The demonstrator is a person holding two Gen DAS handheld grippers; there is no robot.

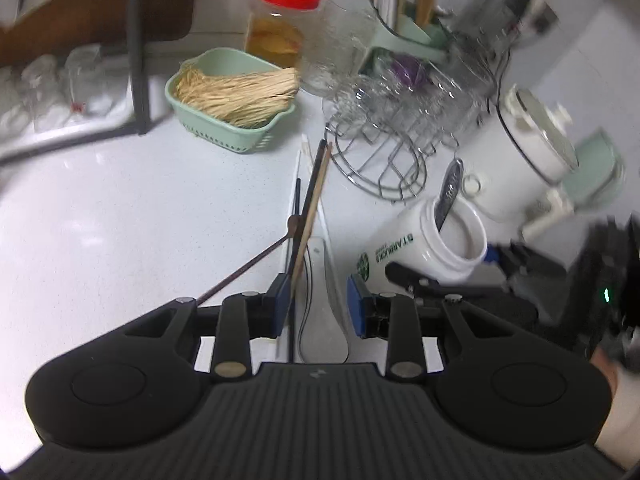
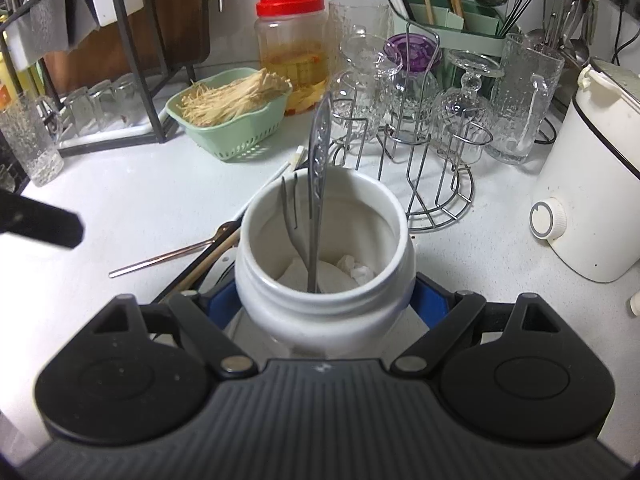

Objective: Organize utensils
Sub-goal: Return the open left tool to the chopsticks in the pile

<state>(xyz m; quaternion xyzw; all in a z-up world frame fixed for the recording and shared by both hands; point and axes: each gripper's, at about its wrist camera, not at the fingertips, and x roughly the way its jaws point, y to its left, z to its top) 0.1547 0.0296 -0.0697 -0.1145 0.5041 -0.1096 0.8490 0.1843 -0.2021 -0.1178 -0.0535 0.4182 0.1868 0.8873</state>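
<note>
Left tool [image 1: 318, 300]: jaws stand partly apart over a pile of utensils on the white bench [image 1: 120, 208]. The pads press on nothing. A white spoon [image 1: 324, 320] lies between them, and a wooden chopstick [image 1: 310, 216] and a black chopstick [image 1: 314, 184] run past the left pad toward the far side. Whether the wooden chopstick touches that pad cannot be told. A thin metal utensil [image 1: 244, 268] lies across the bench to the left of the pile.

Right tool [image 2: 326, 304]: blue pads clamp both sides of a white mug [image 2: 324, 300], held with its mouth tilted toward the camera. A silver utensil with a patterned handle [image 2: 318, 184] stands inside it, leaning on the far rim. White paper lies at the bottom.

In the left view the mug sits right of the pile, just beside it.

Far side of the bench: a green basket of pale noodles [image 2: 236, 120], a red-lidded jar [image 2: 290, 40], a wire rack with glasses [image 2: 416, 136], a green utensil holder [image 2: 452, 24]. At far right stands a white appliance [image 2: 592, 184].
</note>
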